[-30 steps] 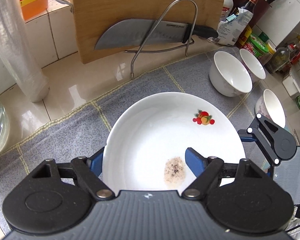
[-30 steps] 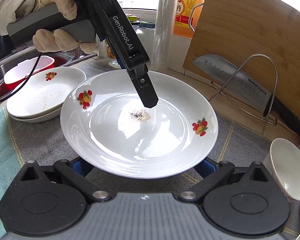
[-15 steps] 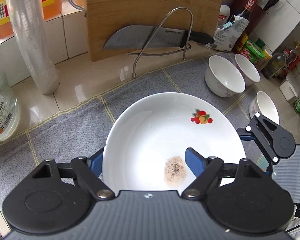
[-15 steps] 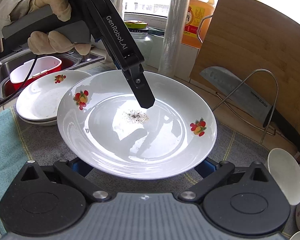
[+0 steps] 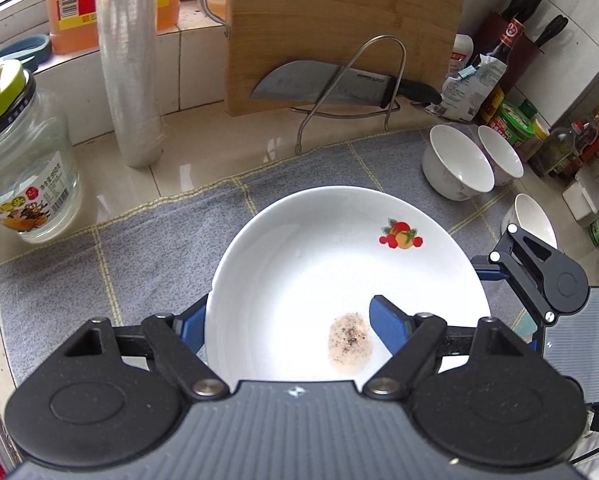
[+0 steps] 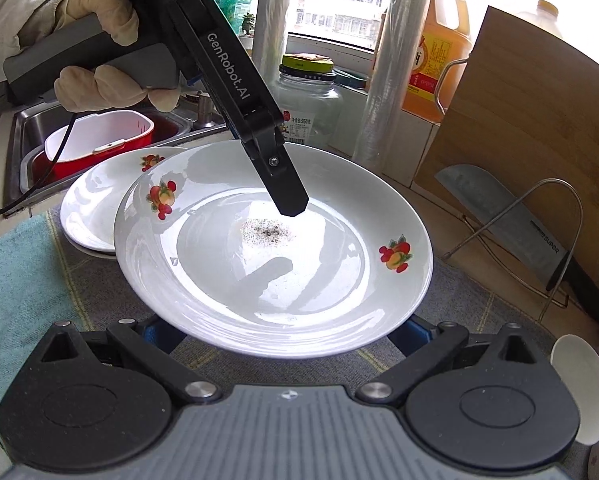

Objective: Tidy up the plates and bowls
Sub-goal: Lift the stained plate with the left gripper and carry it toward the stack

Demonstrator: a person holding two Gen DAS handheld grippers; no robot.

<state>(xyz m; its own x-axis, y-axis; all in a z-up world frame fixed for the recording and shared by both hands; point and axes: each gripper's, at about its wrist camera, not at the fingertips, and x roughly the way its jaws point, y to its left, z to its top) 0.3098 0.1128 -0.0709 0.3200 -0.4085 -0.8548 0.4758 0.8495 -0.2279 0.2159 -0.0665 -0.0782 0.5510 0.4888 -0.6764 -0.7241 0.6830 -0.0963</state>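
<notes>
A white plate (image 5: 319, 264) with fruit decals and a speckled smear hangs above the grey mat (image 5: 111, 264). My left gripper (image 5: 287, 316) is shut on its rim, one blue finger (image 5: 387, 324) on top and the other beneath; its upper finger (image 6: 283, 184) shows in the right wrist view. My right gripper (image 6: 287, 332) stands open, both fingers spread wide under the plate (image 6: 271, 280) with their tips hidden. A stack of matching plates (image 6: 91, 200) lies behind, partly overlapped by the held plate. Three white bowls (image 5: 455, 164) stand at the right.
A cleaver on a wire rack (image 5: 327, 88) leans against a wooden board (image 5: 339, 20) at the back. A glass jar (image 5: 23, 176), a film roll (image 5: 127, 60) and oil bottles line the sill. Condiment bottles (image 5: 515, 128) crowd the right. A sink with a red tub (image 6: 95, 144) lies left.
The plate has risen with both grippers and shifted left toward the stacked plates, now overlapping them in the right wrist view. The grip looks unchanged.
</notes>
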